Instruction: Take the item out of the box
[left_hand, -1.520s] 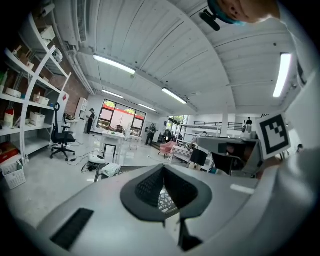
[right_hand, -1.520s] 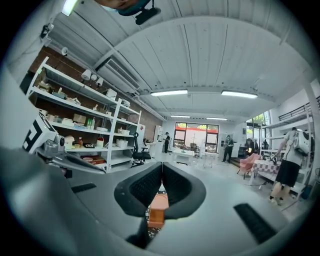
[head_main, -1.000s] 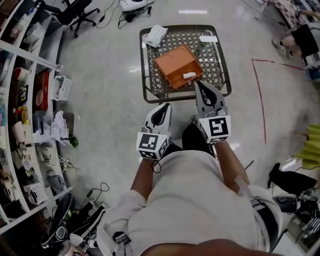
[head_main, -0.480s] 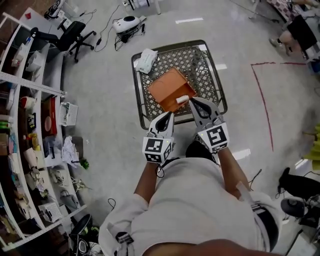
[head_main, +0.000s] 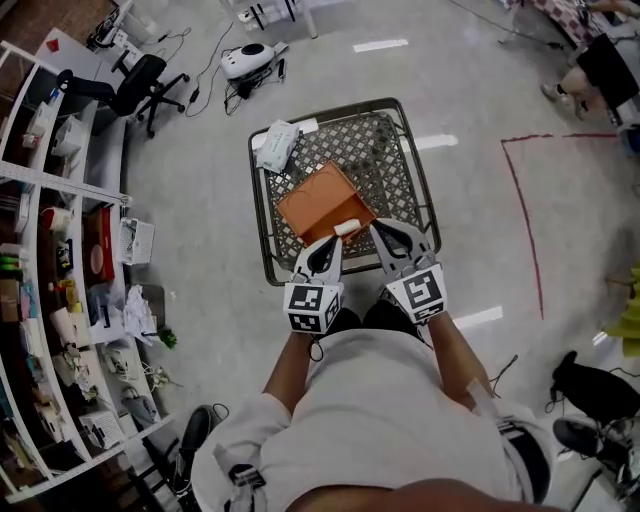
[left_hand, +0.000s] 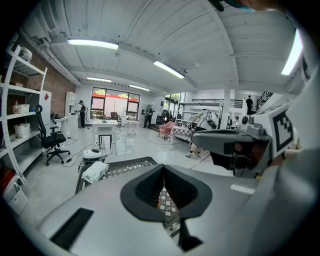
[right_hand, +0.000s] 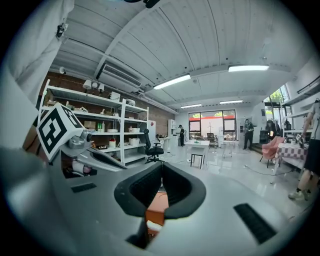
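An open orange box (head_main: 320, 200) lies on a metal mesh table (head_main: 395, 150). A small white item (head_main: 347, 227) rests at the box's near right corner. My left gripper (head_main: 329, 246) hangs at the near edge of the box, jaws shut and empty. My right gripper (head_main: 383, 229) sits just right of the white item, also shut with nothing between its jaws. In the left gripper view the shut jaws (left_hand: 163, 176) point over the mesh table (left_hand: 125, 166). In the right gripper view the orange box (right_hand: 156, 206) shows below the shut jaws (right_hand: 161, 172).
A white packet (head_main: 277, 146) lies on the table's far left corner. Shelving (head_main: 60, 250) full of goods lines the left. An office chair (head_main: 135, 85) and a white floor device (head_main: 245, 60) stand beyond. Red tape (head_main: 525, 200) marks the floor at right.
Both grippers have closed in on the table: the left one came forward to the box's near edge, the right one stays beside the white item. Both jaws stayed shut.
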